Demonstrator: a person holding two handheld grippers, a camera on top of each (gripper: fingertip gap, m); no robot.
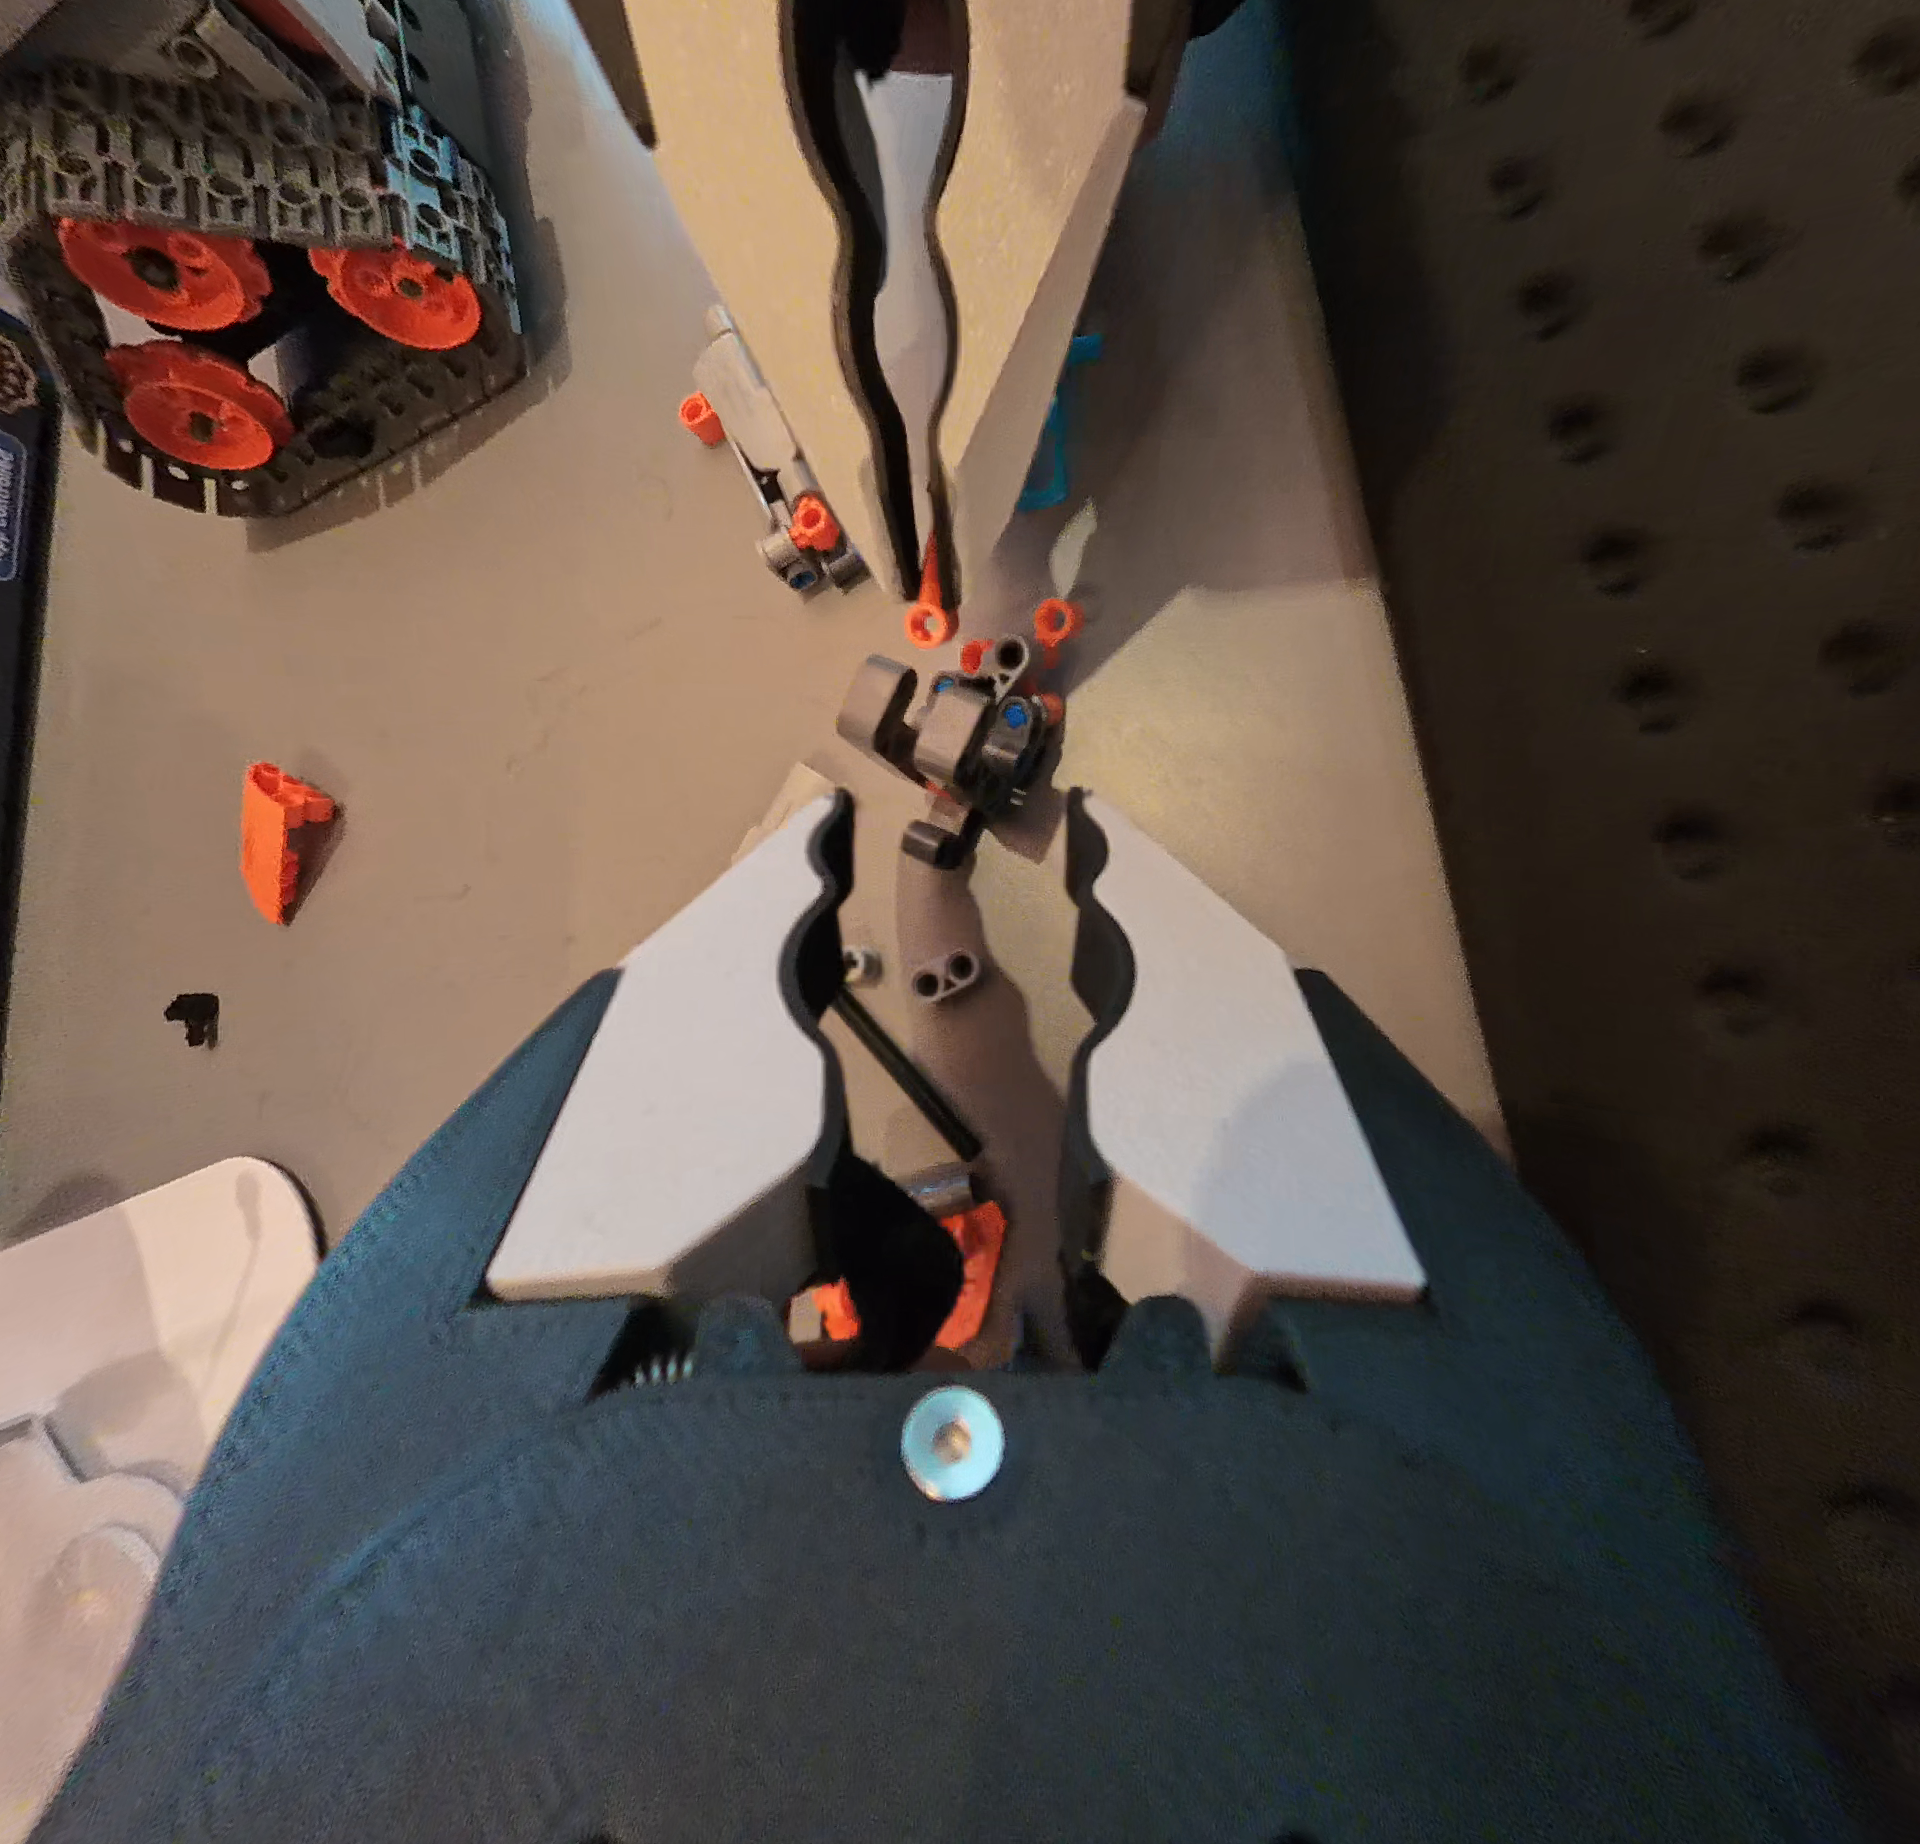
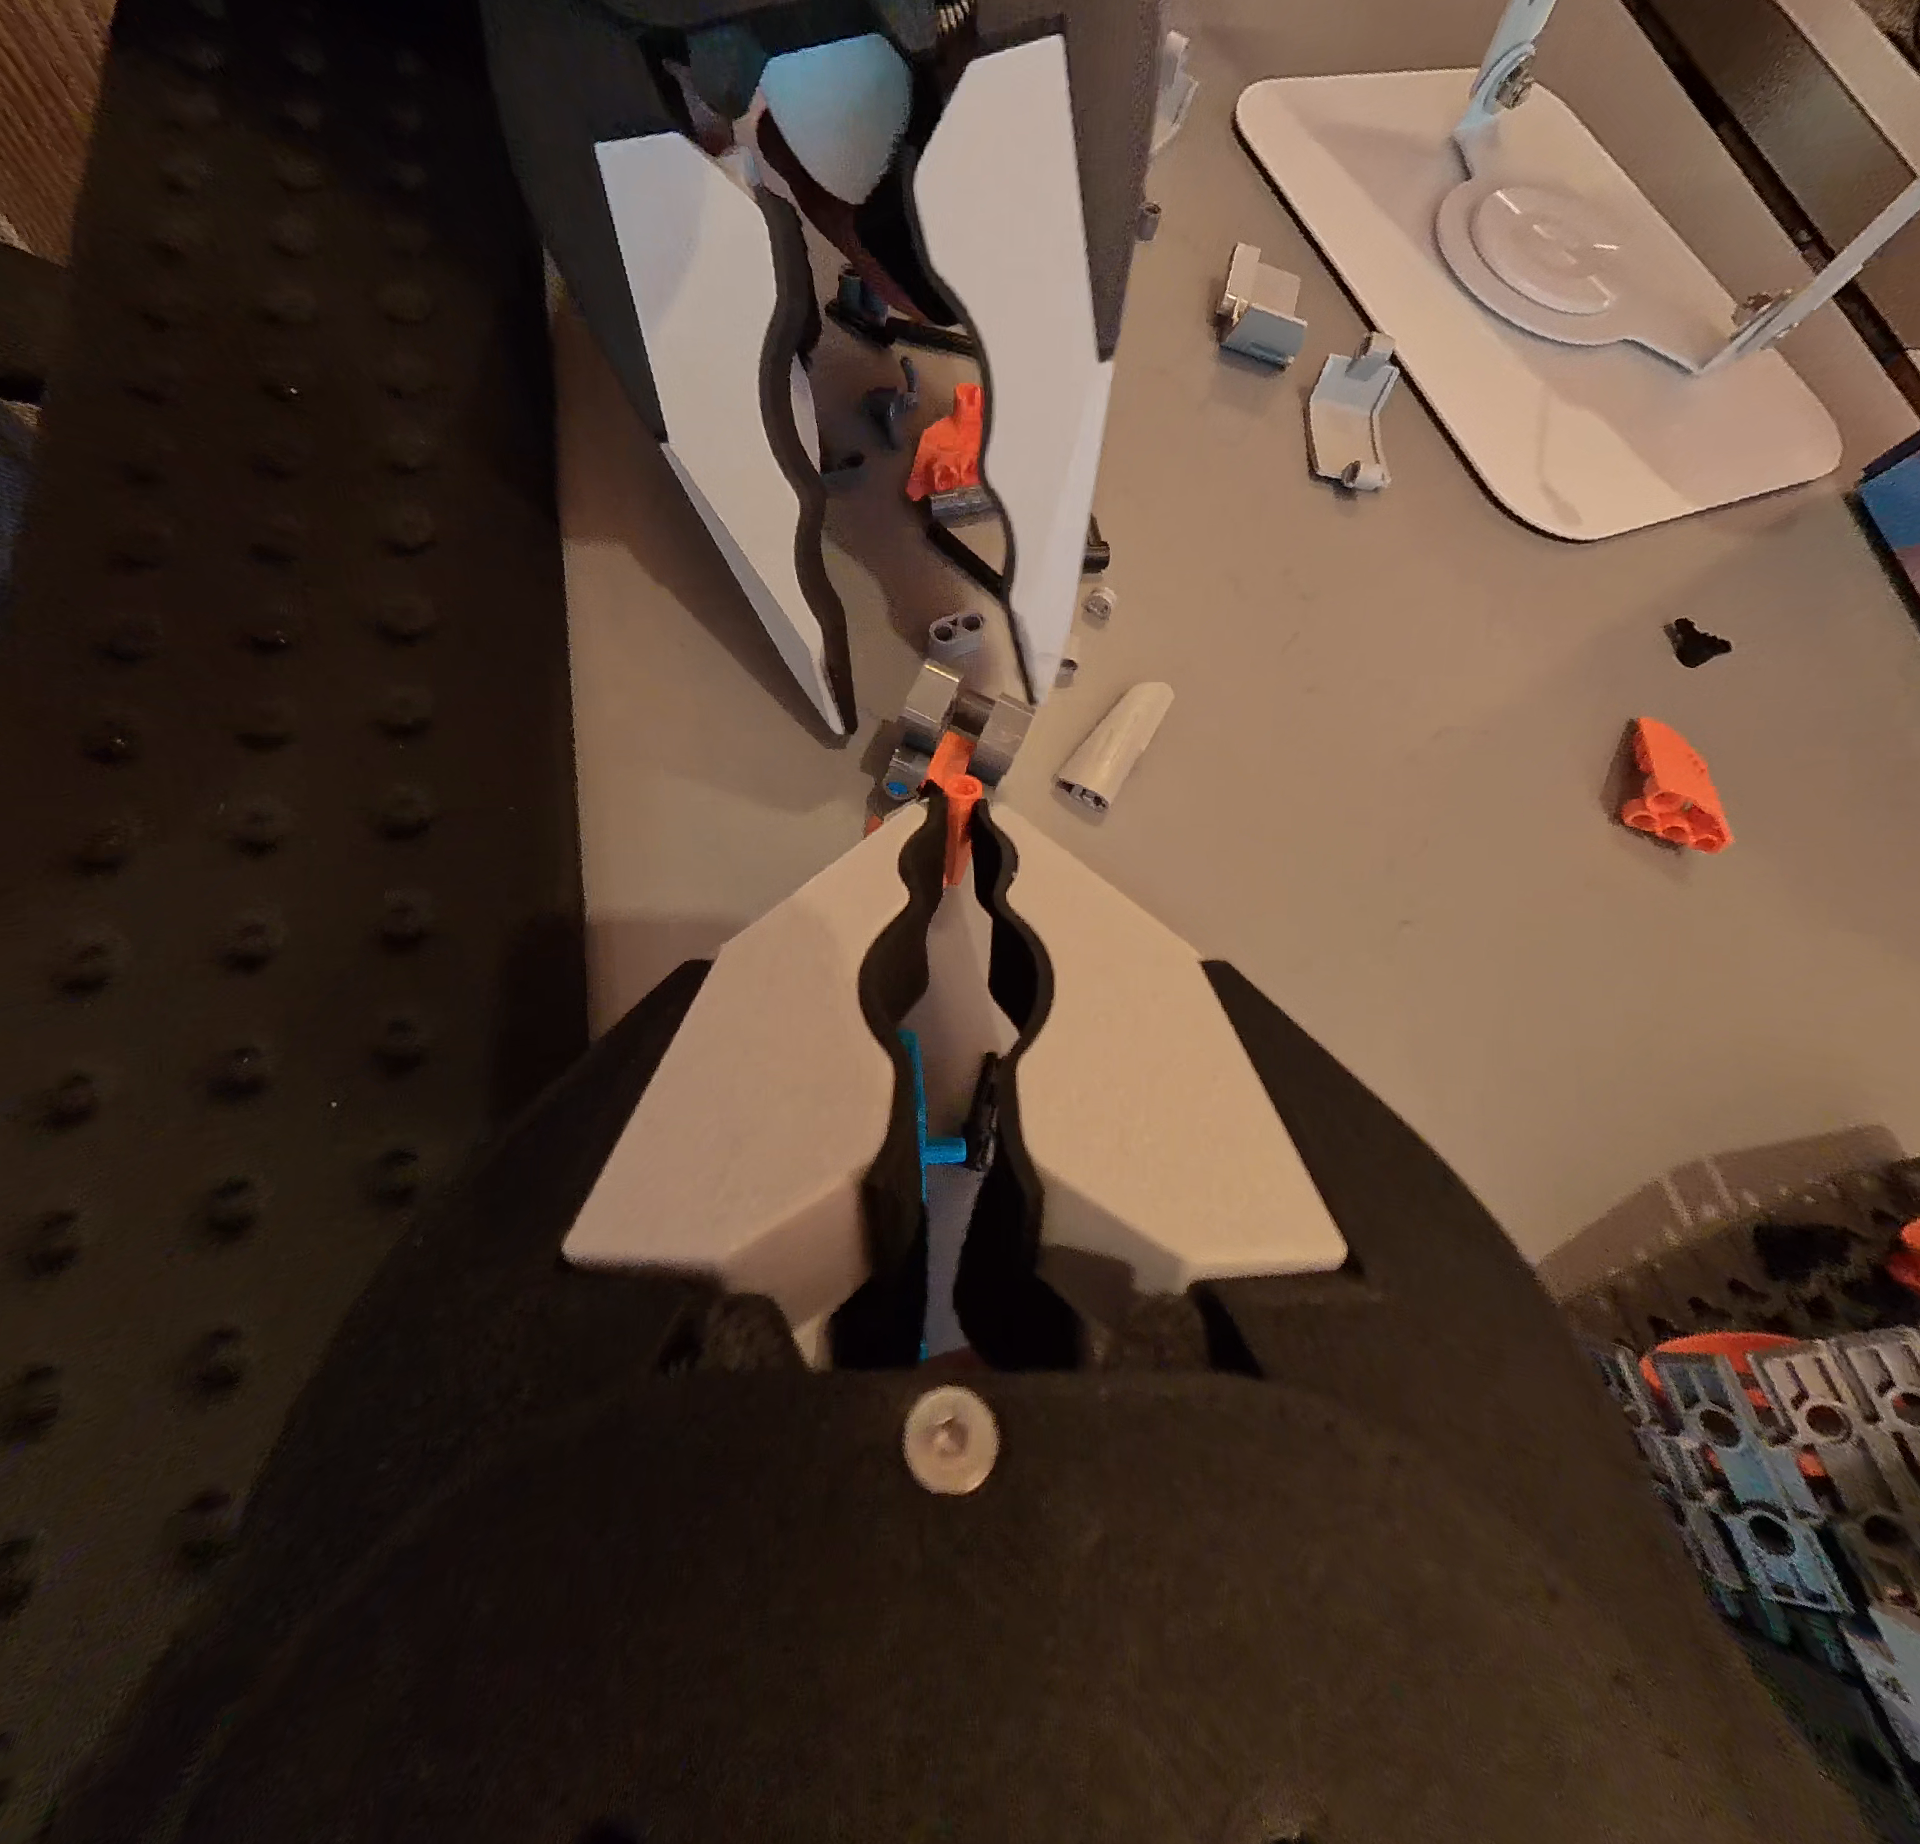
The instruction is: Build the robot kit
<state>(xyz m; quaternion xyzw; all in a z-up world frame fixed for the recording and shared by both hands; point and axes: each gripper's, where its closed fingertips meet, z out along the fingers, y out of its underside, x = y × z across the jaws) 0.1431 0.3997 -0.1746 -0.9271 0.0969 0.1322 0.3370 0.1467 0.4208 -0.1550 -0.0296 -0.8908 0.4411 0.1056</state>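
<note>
Small brick assembly (image 1: 951,724) is lying on the table (image 1: 520,703) between both grippers. Tracked vehicle (image 1: 249,267) is sitting far left; wedge piece (image 1: 281,838) is lying between.

The tracked toy vehicle (image 1: 249,267) is cut off at 10 o'clock in the left wrist view; in the right wrist view, a blue piece (image 2: 916,1119) hides partly behind the right gripper's (image 2: 951,818) jaws.

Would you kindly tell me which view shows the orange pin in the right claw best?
The right wrist view: the orange pin stands clamped at the tips of the right claw, seen along most of its length. The left wrist view shows only its ring end and a sliver below the far claw's tips.
</note>
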